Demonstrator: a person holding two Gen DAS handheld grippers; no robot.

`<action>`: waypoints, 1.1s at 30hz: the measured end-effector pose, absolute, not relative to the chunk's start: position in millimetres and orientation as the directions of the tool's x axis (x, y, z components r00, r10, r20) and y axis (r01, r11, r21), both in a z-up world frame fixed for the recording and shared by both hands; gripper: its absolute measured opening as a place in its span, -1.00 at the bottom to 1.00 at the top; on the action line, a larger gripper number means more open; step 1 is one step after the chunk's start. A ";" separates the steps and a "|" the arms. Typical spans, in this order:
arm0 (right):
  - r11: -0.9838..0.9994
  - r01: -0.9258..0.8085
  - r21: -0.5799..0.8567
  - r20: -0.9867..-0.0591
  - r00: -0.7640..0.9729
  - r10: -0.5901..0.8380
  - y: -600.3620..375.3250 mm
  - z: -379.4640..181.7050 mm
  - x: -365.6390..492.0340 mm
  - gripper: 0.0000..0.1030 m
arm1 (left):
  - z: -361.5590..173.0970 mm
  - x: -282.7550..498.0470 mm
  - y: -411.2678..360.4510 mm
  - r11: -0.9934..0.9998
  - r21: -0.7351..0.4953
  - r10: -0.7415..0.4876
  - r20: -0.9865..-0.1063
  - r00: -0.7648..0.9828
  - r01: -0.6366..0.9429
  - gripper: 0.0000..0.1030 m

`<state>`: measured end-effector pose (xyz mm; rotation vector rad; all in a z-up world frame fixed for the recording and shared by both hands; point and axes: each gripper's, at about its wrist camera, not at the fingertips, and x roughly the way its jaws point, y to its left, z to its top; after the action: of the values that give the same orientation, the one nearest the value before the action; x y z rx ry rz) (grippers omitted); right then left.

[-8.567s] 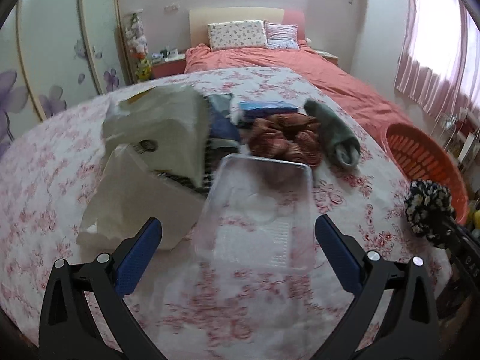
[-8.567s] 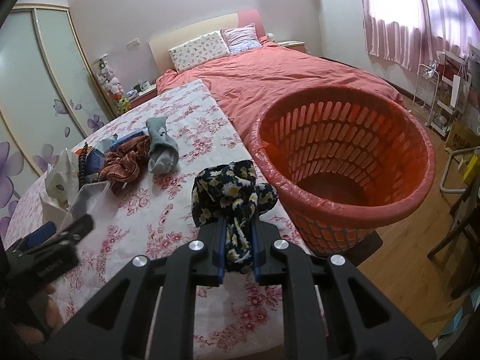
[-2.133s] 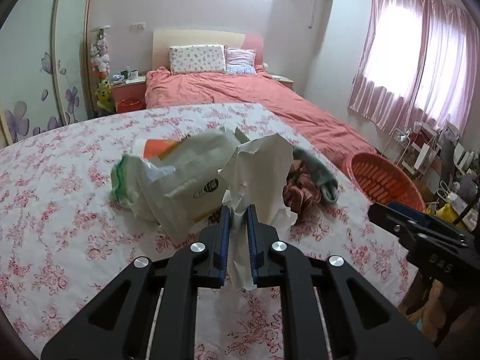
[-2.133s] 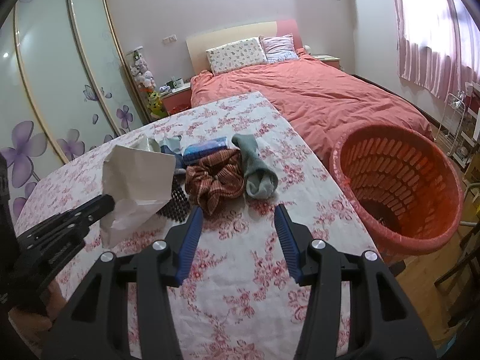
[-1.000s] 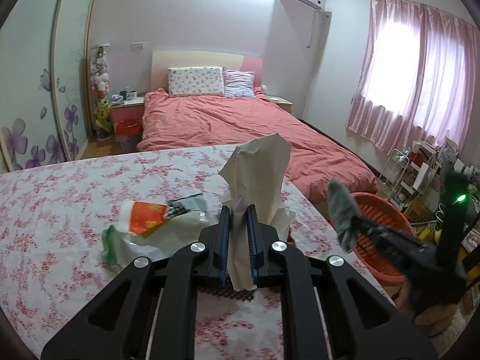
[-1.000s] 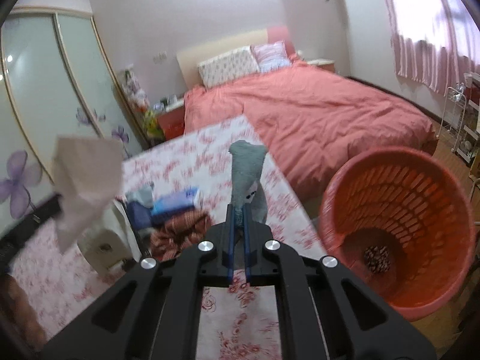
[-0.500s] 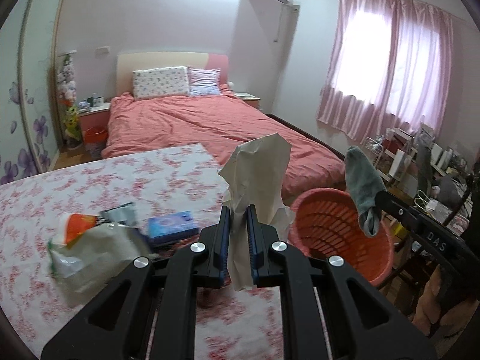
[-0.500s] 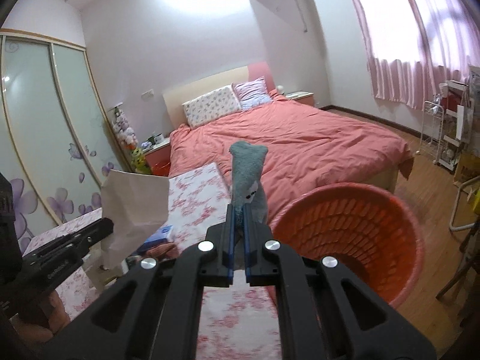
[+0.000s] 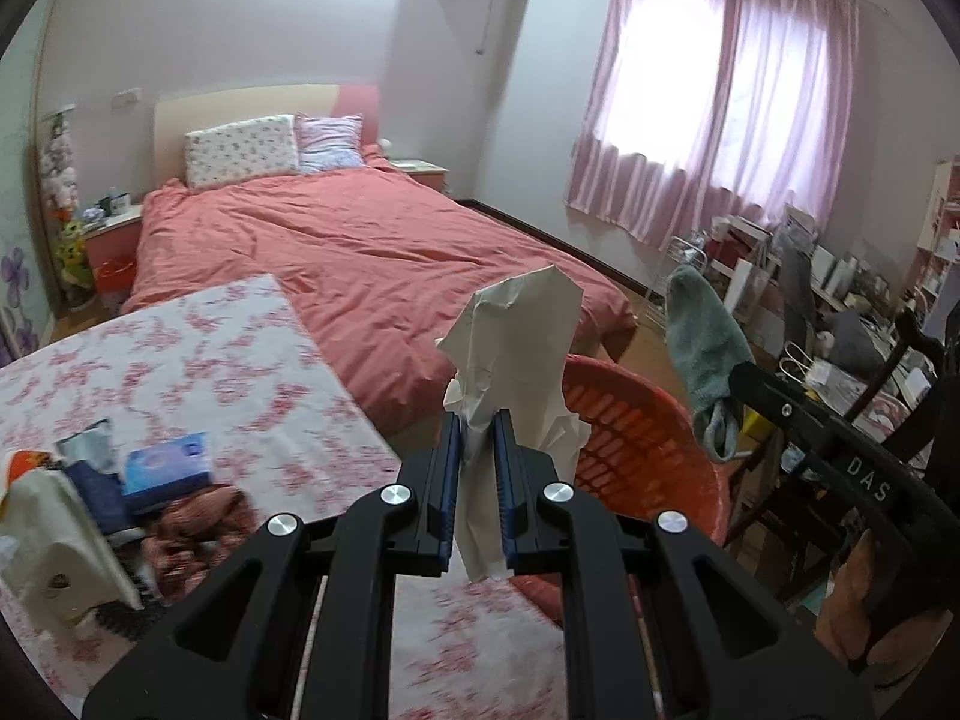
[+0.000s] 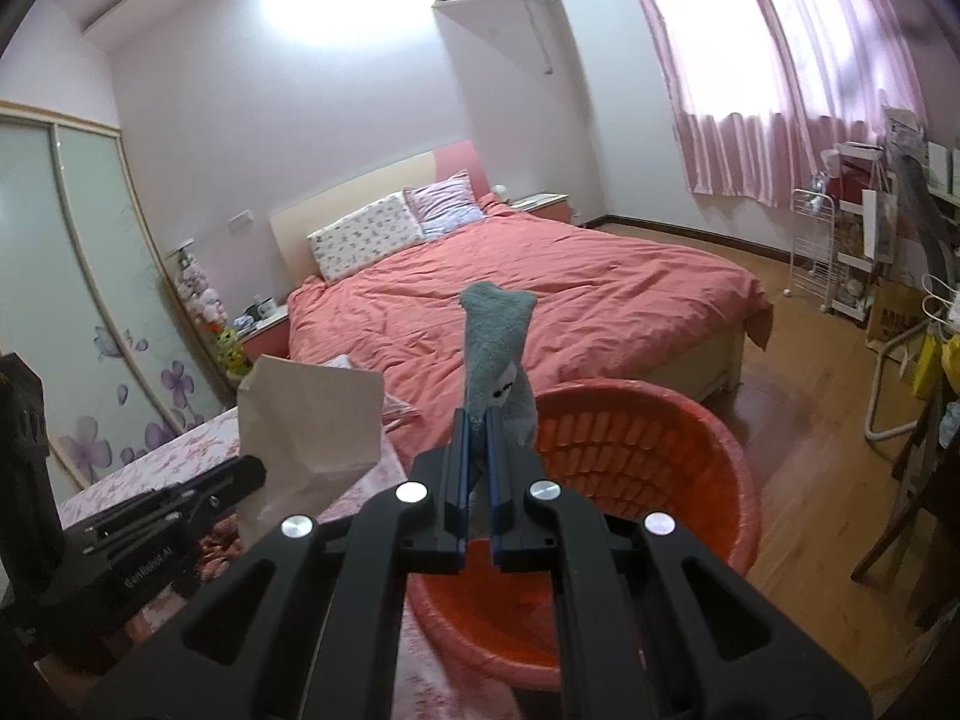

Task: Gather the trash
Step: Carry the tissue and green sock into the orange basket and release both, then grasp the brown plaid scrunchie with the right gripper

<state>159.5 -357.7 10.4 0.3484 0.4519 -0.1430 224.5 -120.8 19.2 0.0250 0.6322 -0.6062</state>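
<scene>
The left gripper [image 9: 478, 438] has its jaws closed tight on a crumpled white tissue [image 9: 516, 354], which stands up out of the blue pads and hangs a little below them. Seen from the left wrist, the tissue is in the air in front of the near rim of the orange laundry basket [image 9: 636, 420], at the edge of the table [image 9: 198, 360] with the pink floral cloth.

The right gripper [image 10: 477, 456] has its jaws shut on a grey-green sock [image 10: 495, 348]; the sock rises upright from the pads, and its lower end droops behind them. From the right wrist view the sock sits just above the near rim of the basket [image 10: 648, 444], whose open mouth lies directly beyond and below the gripper.

Left of the basket, on the table, lie a blue packet [image 9: 168, 462], a reddish-brown scrunchie [image 9: 198, 516] just in front of it, and a white plastic bag [image 9: 54, 534] at the far left edge. Behind the basket is a bed [image 9: 360, 252] with a coral cover. A person's hand [image 9: 864, 612] shows at the right edge of the left wrist view, beneath the right gripper's body.
</scene>
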 end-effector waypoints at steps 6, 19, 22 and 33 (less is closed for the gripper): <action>0.918 0.246 0.312 -0.461 0.884 -0.080 -384.7 -3.9 165.1 -0.89 | 9.5 229.9 -150.0 0.803 -0.163 -0.548 -0.582 0.601 0.574 -0.78; 0.896 0.282 0.343 -0.490 0.867 -0.086 -417.8 -31.9 179.0 -0.40 | -15.0 237.9 -179.6 0.813 -0.128 -0.508 -0.633 0.584 0.567 -0.08; 0.893 0.299 0.336 -0.492 0.864 -0.104 -416.9 -34.3 173.7 -0.27 | -17.1 239.6 -170.9 0.829 -0.122 -0.482 -0.650 0.588 0.545 -0.04; 0.930 0.256 0.263 -0.488 0.867 -0.100 -373.0 -20.2 165.8 -0.08 | -0.3 222.5 -111.6 0.891 -0.056 -0.381 -0.632 0.675 0.450 0.42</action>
<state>165.8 -373.0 -20.2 0.3287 0.4884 -0.1897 222.5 -111.6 -0.3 0.1074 0.6853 -0.4683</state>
